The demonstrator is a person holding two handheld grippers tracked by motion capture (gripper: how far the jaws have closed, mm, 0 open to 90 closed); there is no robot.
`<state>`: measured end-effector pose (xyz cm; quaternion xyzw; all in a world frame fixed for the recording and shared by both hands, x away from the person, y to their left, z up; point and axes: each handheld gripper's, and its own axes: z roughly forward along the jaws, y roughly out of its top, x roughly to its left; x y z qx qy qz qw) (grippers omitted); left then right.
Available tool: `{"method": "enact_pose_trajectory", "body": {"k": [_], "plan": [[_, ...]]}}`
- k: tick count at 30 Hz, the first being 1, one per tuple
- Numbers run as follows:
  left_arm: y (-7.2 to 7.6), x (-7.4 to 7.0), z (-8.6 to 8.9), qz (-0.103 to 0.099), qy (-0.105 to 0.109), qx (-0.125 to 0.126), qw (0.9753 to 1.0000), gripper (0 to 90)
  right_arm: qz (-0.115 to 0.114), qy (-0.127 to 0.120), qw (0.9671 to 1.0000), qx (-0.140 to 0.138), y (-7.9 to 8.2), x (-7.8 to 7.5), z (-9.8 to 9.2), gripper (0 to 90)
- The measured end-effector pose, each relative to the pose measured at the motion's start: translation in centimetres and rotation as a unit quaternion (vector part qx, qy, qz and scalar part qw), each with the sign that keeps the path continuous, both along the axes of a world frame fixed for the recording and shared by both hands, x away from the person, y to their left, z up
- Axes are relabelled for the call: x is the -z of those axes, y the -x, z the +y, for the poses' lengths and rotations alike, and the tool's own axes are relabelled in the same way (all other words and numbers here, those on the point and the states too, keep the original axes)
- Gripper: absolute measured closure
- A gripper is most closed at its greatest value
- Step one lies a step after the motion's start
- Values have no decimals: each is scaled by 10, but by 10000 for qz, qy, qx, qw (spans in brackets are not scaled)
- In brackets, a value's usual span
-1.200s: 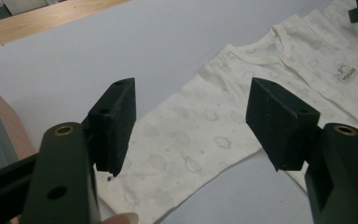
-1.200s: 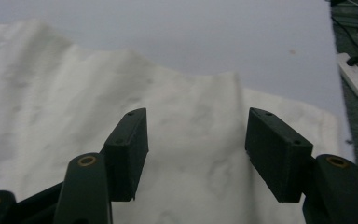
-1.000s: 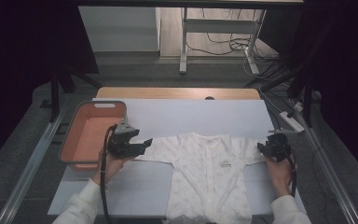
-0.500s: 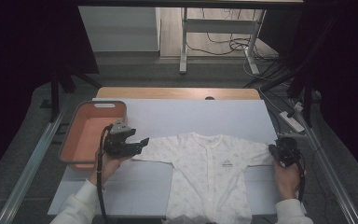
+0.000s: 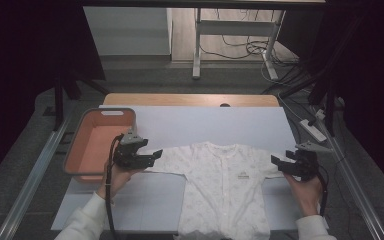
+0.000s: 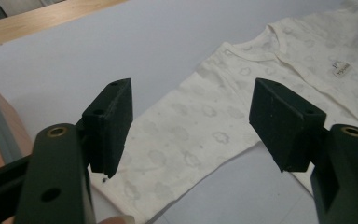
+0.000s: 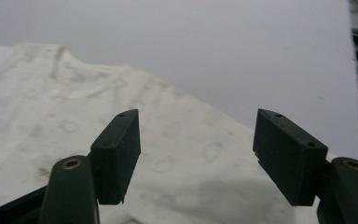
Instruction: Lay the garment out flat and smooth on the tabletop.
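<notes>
A cream baby garment (image 5: 222, 187) with faint cloud prints lies flat on the white table sheet (image 5: 205, 125), sleeves spread to both sides. My left gripper (image 5: 155, 155) hovers open over the end of the left sleeve (image 6: 177, 149), jaws wide apart and empty. My right gripper (image 5: 279, 162) stands open above the right sleeve (image 7: 177, 154), nothing between its jaws. In the left gripper view (image 6: 191, 128) the neckline and a small chest label (image 6: 340, 69) show at the upper right. The right gripper view (image 7: 196, 158) looks along the sleeve toward the collar.
An orange-pink plastic bin (image 5: 100, 142) sits at the table's left edge, close beside my left hand. Bare white sheet stretches behind the garment up to a wooden table edge (image 5: 190, 100). Metal rails (image 5: 30, 185) run along both sides; cables and a power strip (image 5: 316, 129) lie at the right.
The right gripper has drawn back toward the sleeve's outer end and the person. The left gripper shifted slightly toward the person over the left sleeve. The garment lies as before.
</notes>
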<state>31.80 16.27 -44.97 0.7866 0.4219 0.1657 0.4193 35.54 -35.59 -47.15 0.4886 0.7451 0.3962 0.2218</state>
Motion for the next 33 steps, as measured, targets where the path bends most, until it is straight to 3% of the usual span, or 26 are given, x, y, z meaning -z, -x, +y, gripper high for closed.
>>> {"method": "enact_pose_trajectory", "body": {"k": [5, 14, 21, 30, 33], "plan": [[2, 1, 0, 13, 39, 113, 9999, 293, -90, -152, 9991, -375, 8, -4, 8, 300], [5, -2, 1, -17, 89, 213, 9997, 279, -285, -119, 9955, -901, 25, -7, 32, 262], [5, 0, 1, 56, 6, 174, 9998, 259, -338, -111, 9896, -1395, 53, -3, 51, 256], [6, 1, -5, 101, -75, 130, 9998, 254, -422, -269, 9810, -1873, 57, 2, 65, 256], [3, 3, -8, 207, -83, 115, 9997, 253, -396, -241, 9801, -1932, 57, 5, 68, 255]]}}
